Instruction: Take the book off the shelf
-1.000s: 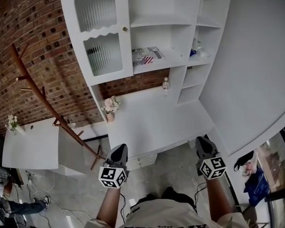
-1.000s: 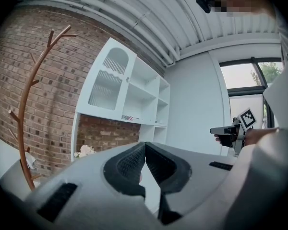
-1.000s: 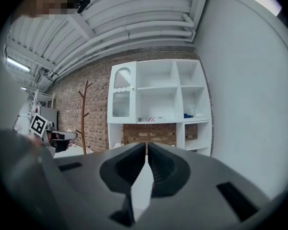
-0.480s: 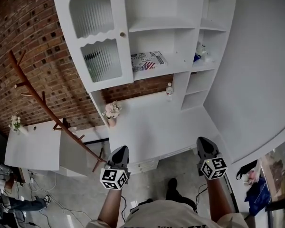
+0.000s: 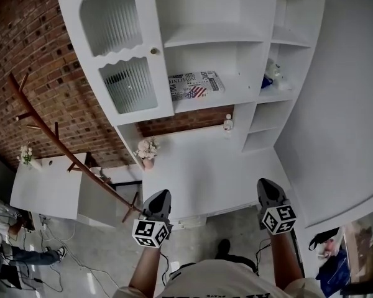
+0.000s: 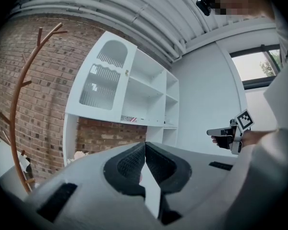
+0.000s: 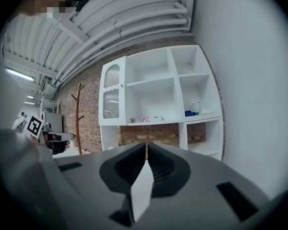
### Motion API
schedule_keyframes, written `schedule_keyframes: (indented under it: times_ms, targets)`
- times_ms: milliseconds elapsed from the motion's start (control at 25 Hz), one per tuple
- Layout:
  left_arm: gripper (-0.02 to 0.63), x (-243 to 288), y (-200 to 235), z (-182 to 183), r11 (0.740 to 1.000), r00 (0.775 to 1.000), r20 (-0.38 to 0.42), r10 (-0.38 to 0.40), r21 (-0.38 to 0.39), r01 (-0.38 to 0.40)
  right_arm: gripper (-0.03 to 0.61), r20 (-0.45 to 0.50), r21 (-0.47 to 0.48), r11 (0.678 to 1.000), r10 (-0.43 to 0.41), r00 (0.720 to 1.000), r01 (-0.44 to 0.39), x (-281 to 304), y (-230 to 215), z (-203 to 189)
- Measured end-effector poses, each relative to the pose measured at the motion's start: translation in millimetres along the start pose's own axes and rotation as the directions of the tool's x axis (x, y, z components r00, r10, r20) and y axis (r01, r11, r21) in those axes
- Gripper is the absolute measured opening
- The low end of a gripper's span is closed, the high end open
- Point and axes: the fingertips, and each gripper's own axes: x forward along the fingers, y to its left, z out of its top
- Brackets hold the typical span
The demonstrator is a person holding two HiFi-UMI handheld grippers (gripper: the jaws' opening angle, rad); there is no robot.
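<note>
Brick wall (image 5: 43,61) is seen at far left. White shelf unit (image 5: 255,36) is set against it, with a white desk (image 5: 205,172) below. A wooden coat stand (image 5: 56,135) is seen at left. The ribbed-glass door (image 5: 118,54) is closed on the unit's left side. The book (image 5: 194,84) is laid flat on the centre bay's lowest shelf, just right of that door, well apart from both grippers. Left gripper (image 5: 160,195) and right gripper (image 5: 265,184) are held over the desk's near edge, jaws closed together, nothing clamped. A flower vase (image 5: 147,151) and small bottle (image 5: 228,123) are stood at the desk's far edge.
</note>
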Motion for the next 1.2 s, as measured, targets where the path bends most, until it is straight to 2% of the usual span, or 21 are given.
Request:
schedule_keyframes:
  times_ms: [400,760,1200]
  targets:
    - [0.025,45.7,-12.1,5.4,0.996,0.996,-0.011,0.087,0.029,-0.086,0.035,-0.009,-0.006,0.994,0.105,0.994,-0.105,51.6,-45.1,10.6]
    - [0.025,95.3,-37.8,9.9,0.985,0.991,-0.013,0.132,0.11,-0.13,0.035,-0.031,-0.056,0.981,0.184,0.982,-0.185,81.1,-87.6,11.5]
    - [0.026,143.7,-56.1,28.4,0.967,0.992,-0.05,0.118,0.232,-0.103,0.035,-0.042,-0.048,0.976,0.212,0.976,-0.214,98.7,-111.6,14.6]
